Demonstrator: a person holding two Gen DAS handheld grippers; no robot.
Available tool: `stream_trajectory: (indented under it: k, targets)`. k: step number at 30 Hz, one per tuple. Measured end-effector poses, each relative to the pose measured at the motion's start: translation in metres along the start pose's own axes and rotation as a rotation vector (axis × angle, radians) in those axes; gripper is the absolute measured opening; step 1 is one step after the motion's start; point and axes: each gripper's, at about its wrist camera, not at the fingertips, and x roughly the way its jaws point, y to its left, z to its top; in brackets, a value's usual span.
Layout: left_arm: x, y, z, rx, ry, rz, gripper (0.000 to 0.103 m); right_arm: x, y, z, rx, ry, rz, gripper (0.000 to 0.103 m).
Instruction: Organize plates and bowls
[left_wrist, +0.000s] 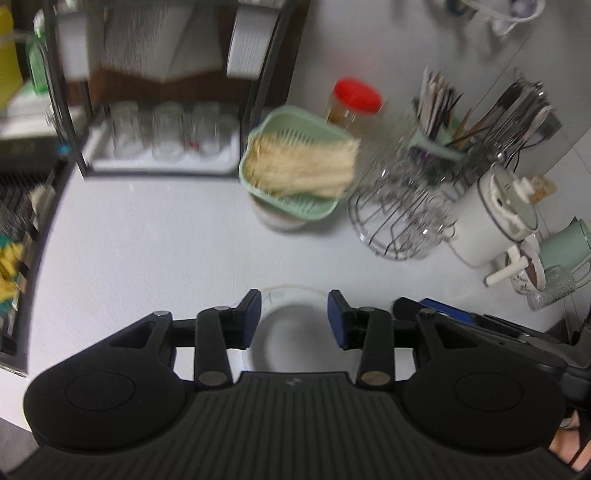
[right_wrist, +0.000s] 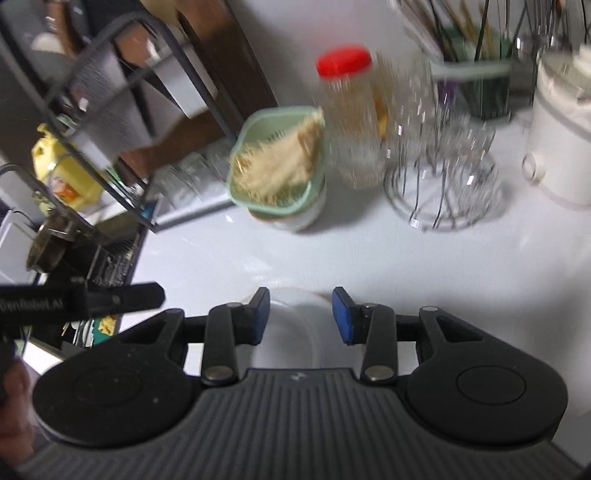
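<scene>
My wrist views: both looked steeply down, close over the counter (left_wrist: 166, 240); shared the green basket (left_wrist: 295, 206) (right_wrist: 258, 206) at upper centre.

Motion blur smears the jar (right_wrist: 349, 118) and glasses (left_wrist: 173, 129); each gripper's body hides the near half of the bowl (left_wrist: 291, 332).

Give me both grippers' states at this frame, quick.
Left gripper: open, fingers apart above a white bowl, holding nothing.
Right gripper: open, fingers apart over a white bowl, holding nothing.
</scene>
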Motion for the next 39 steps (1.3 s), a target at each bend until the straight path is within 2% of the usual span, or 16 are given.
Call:
stream_trajectory:
  k: [3, 5, 10, 13, 17, 25, 39]
  targets:
    - [-0.027, -0.020, -0.007, 0.010, -0.053, 0.006, 0.052, -0.033, -0.004, 0.001, -0.029, -0.068, 0.017, 0.040]
    - [-0.043, -0.034, -0.014, 0.013, -0.085, 0.018, 0.064, -0.052, -0.008, 0.000, -0.042, -0.114, 0.023, 0.040]
    - [-0.079, -0.067, -0.037, 0.056, -0.166, 0.042, 0.077, -0.099, -0.024, -0.005, -0.058, -0.216, 0.031, 0.041]
    - [-0.097, -0.084, -0.055, 0.077, -0.203, 0.083, 0.086, -0.124, -0.035, -0.009, -0.045, -0.254, 0.047, 0.041]
    - [-0.120, -0.104, -0.083, 0.084, -0.249, 0.122, 0.093, -0.154, -0.042, -0.022, -0.076, -0.303, 0.042, 0.041]
    - [-0.142, -0.127, -0.139, 0.076, -0.285, 0.154, 0.097, -0.183, -0.047, -0.059, -0.191, -0.334, 0.005, 0.041]
    - [-0.156, -0.101, -0.213, -0.030, -0.282, 0.267, 0.098, -0.214, -0.051, -0.121, -0.243, -0.374, 0.029, 0.041]
